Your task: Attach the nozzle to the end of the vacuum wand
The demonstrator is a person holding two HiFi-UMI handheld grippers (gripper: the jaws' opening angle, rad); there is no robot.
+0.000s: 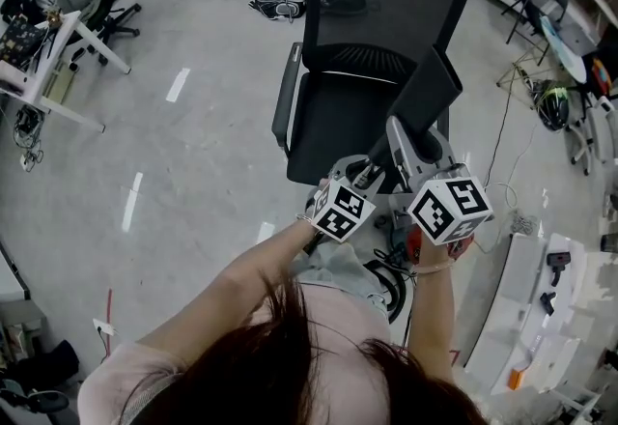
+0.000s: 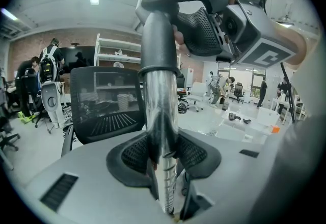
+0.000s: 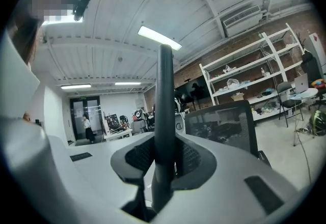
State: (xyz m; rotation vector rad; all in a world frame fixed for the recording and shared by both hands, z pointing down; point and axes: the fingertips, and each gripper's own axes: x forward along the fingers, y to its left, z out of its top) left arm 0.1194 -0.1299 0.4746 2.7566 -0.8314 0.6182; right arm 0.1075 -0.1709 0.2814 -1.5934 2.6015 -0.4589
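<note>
- Left gripper (image 2: 163,152): jaws partly apart and clamped on the wand (image 2: 159,95), both pads pressing its shiny metal tube.
- The wand stands upright between the jaws. Higher up it enters a grey plastic collar that bends over into a curved grey end.
- Right gripper (image 3: 162,156): jaws set narrower and clamped on the nozzle (image 3: 164,90), a slim dark piece standing upright from the pads.
- Head view: both grippers are held close together, side by side in front of the person, above a black office chair (image 1: 333,128) on the grey floor (image 1: 193,172).
- The nozzle slants up and away from the right gripper, over the chair seat.
- Left gripper view: the right gripper sits just beside the wand's grey end. Cannot tell whether nozzle and wand touch.
</note>
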